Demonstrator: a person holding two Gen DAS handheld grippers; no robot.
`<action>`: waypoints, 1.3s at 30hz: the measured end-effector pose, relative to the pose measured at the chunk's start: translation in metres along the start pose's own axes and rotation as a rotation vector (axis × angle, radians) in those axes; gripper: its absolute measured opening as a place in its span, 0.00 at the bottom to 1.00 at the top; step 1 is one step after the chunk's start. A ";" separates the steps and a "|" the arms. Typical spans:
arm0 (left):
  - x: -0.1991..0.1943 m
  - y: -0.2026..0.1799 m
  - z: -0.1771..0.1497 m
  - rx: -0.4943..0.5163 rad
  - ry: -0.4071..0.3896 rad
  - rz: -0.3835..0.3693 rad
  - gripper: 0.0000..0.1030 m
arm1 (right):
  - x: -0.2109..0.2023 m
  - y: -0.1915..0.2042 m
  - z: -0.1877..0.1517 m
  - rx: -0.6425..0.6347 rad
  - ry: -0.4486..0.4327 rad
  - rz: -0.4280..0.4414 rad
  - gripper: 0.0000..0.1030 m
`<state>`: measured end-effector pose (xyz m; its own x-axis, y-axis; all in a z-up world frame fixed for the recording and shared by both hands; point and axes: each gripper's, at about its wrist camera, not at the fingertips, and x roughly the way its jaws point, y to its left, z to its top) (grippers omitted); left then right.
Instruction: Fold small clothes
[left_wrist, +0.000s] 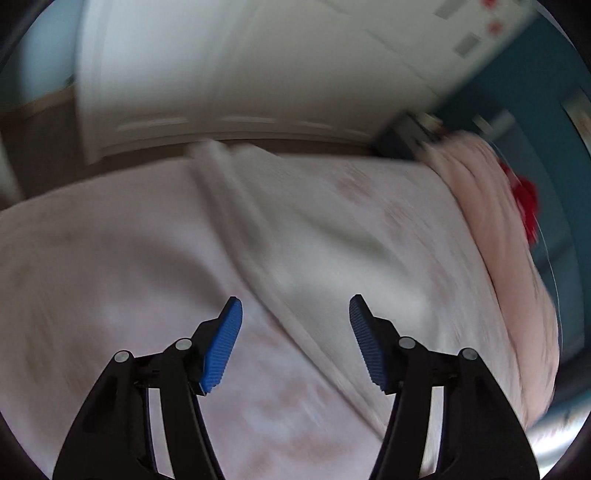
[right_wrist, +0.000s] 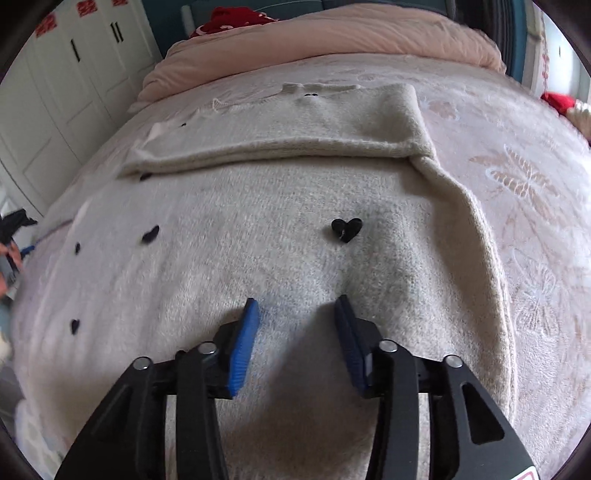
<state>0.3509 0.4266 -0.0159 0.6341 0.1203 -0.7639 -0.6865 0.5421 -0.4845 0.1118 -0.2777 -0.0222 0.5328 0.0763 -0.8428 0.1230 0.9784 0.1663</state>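
Right gripper (right_wrist: 295, 308), jaws apart and empty, poised over the cream knit sweater (right_wrist: 280, 236) spread ahead on the bed (right_wrist: 535, 192), its far part folded toward the gripper; left gripper (left_wrist: 295, 308) likewise parted, holding nothing.

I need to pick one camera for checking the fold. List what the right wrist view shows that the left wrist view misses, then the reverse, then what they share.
Only the right wrist view: a sharp look at the cream sweater, one edge folded over along its far side, with small black hearts on the knit, and the right gripper open just above it.

Only the left wrist view: the open left gripper, with nothing between its fingers, over heavily blurred pale fabric, and a white panelled door beyond.

Both: the pinkish bedspread and the rolled pink quilt at the bed's far end.
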 end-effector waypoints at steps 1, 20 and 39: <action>0.007 0.011 0.009 -0.057 0.010 -0.017 0.56 | 0.002 0.006 -0.001 -0.026 0.001 -0.025 0.51; -0.152 -0.292 -0.238 0.683 0.137 -0.617 0.43 | 0.006 0.004 -0.016 -0.018 -0.077 0.061 0.72; -0.010 -0.149 -0.203 0.040 0.385 -0.426 0.67 | 0.054 0.016 0.159 0.275 -0.054 0.315 0.75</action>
<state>0.3746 0.1762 -0.0225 0.6712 -0.4235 -0.6083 -0.3797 0.5084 -0.7729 0.2757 -0.2883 0.0163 0.6222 0.3465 -0.7020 0.1618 0.8205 0.5483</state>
